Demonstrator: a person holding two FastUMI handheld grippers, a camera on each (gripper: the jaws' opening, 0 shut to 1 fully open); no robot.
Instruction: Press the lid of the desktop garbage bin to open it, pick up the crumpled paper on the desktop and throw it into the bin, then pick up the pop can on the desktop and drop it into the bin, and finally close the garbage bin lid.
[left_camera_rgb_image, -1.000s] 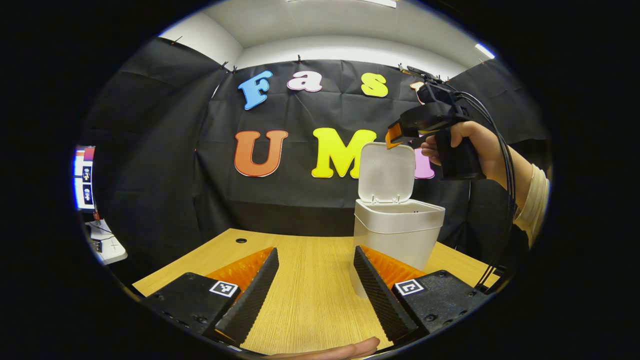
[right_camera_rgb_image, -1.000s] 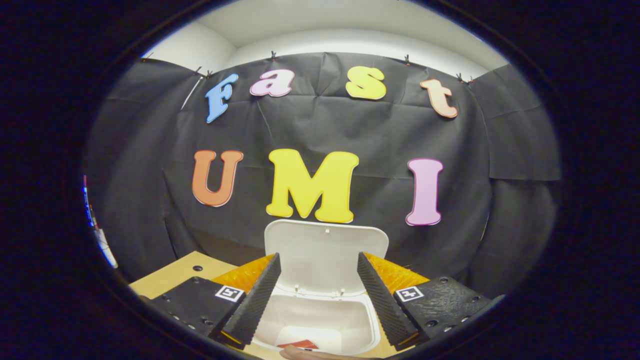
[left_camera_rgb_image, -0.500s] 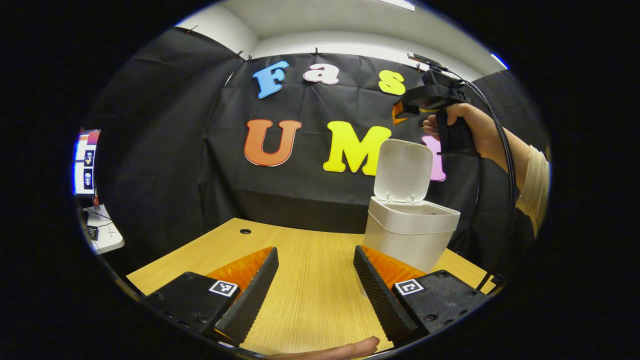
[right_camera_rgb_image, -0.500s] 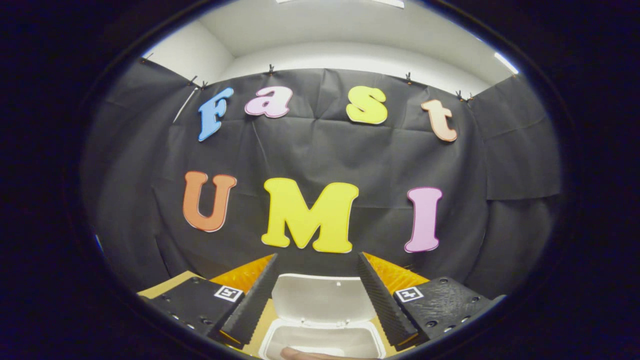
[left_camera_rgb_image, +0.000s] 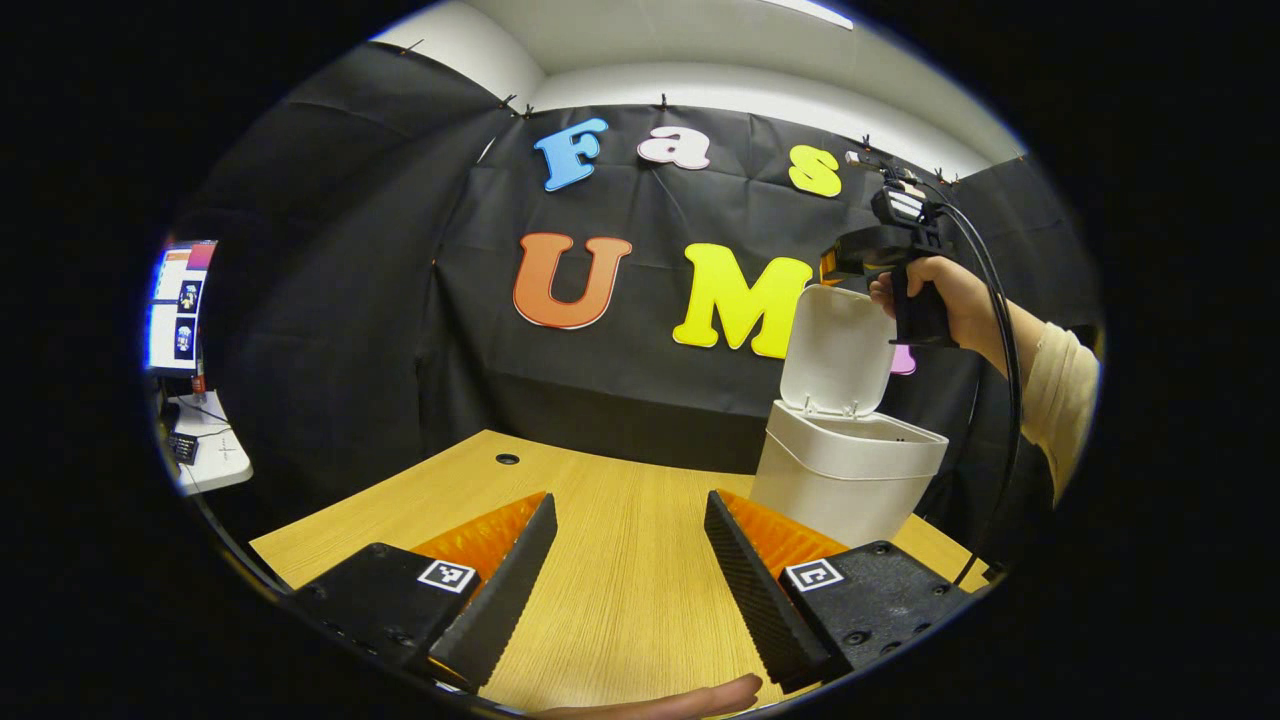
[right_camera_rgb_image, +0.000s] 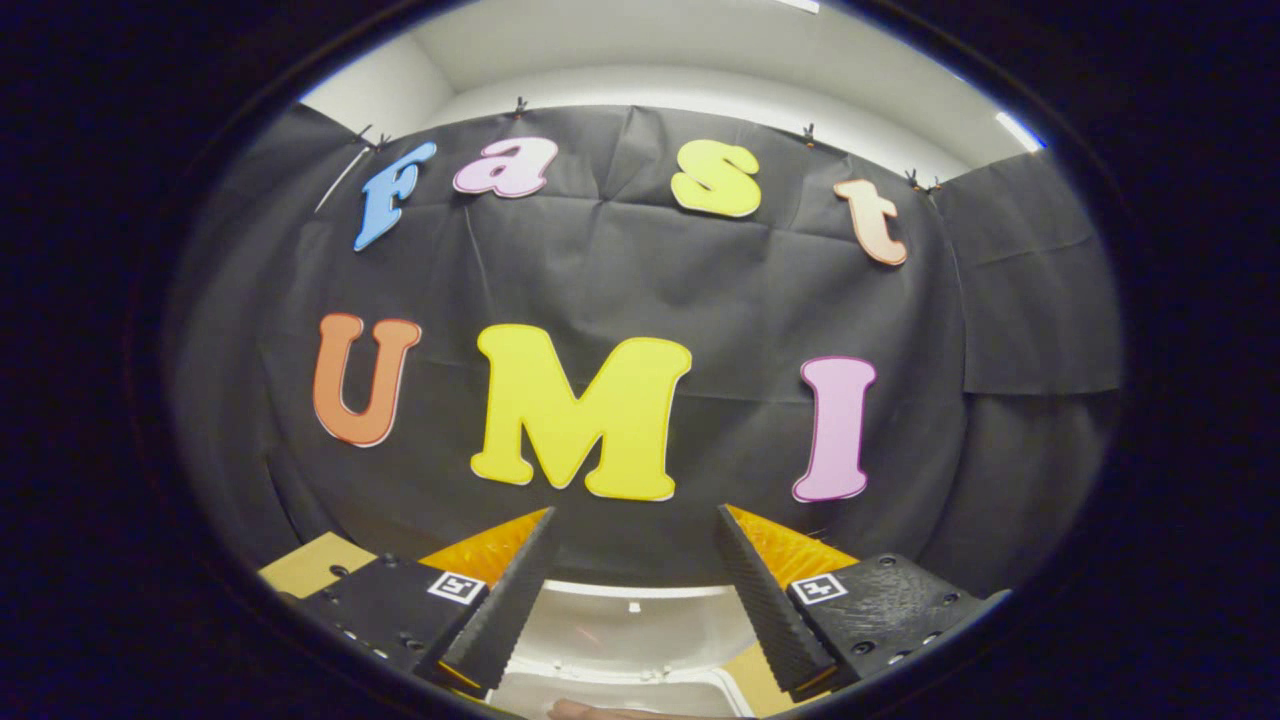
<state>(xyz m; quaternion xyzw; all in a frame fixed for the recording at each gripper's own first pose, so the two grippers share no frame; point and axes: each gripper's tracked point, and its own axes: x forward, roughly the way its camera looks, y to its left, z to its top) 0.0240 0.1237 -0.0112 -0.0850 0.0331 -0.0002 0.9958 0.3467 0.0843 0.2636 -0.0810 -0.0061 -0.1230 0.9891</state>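
Bin (left_camera_rgb_image: 848, 478) on desk (left_camera_rgb_image: 600, 560), 3 o'clock side of left gripper view; lid (left_camera_rgb_image: 838, 351) upright, open. Right claw (left_camera_rgb_image: 832, 268) at lid's top edge, contact unclear; fingers apart, nothing between. Left claw (left_camera_rgb_image: 628, 580) low over desk at 6 o'clock, fingers apart, empty.

Recording booth in a lab. Black cloth wall (left_camera_rgb_image: 330, 300) encloses a wooden surface (left_camera_rgb_image: 620, 560). A monitor (left_camera_rgb_image: 175, 305) stands at the side.
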